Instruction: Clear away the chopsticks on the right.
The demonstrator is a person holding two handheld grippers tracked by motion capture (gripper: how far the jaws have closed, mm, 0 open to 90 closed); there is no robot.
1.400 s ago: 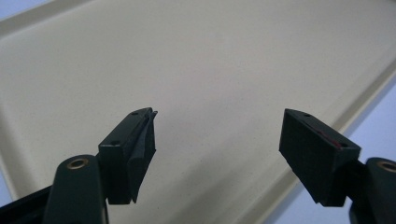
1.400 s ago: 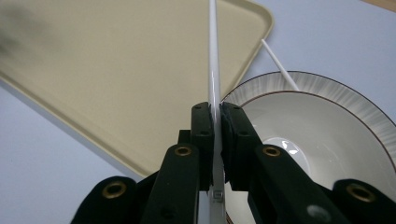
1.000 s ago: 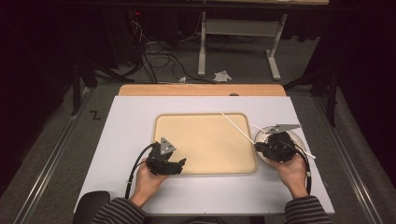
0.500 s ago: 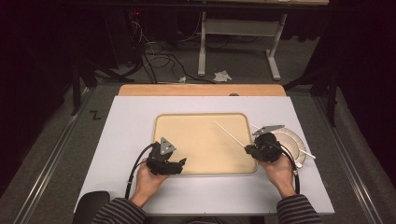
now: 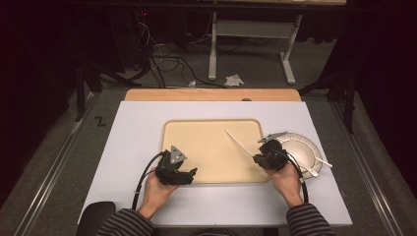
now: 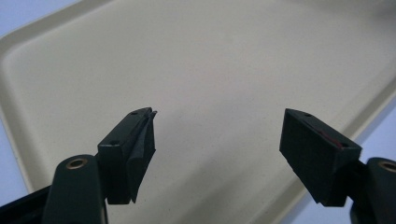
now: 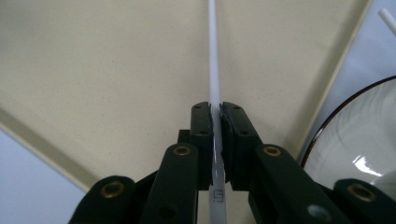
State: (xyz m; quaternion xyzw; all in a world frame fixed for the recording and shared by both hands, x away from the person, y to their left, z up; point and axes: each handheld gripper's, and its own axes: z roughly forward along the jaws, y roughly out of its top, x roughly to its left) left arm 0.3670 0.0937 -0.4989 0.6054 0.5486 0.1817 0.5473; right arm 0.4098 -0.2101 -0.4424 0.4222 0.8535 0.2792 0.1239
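At seven o'clock of the flat beige plastic tray [image 5: 206, 147], the left gripper [image 6: 219, 140] is held over its near rim, jaws spread wide and empty. At the tray's four o'clock edge, the right gripper [image 7: 215, 126] is clamped on a thin white plastic utensil handle [image 7: 213, 56] pointing toward ten o'clock. A round white plate [image 5: 305, 152] lies just beside it at three o'clock.

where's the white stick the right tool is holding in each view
High view: white stick slants up-left from the right tool, over the tray's right side.
Right gripper view: stick runs up the middle from the shut jaws.
Left gripper view: cannot make it out.
Shared landmark: beige tray.
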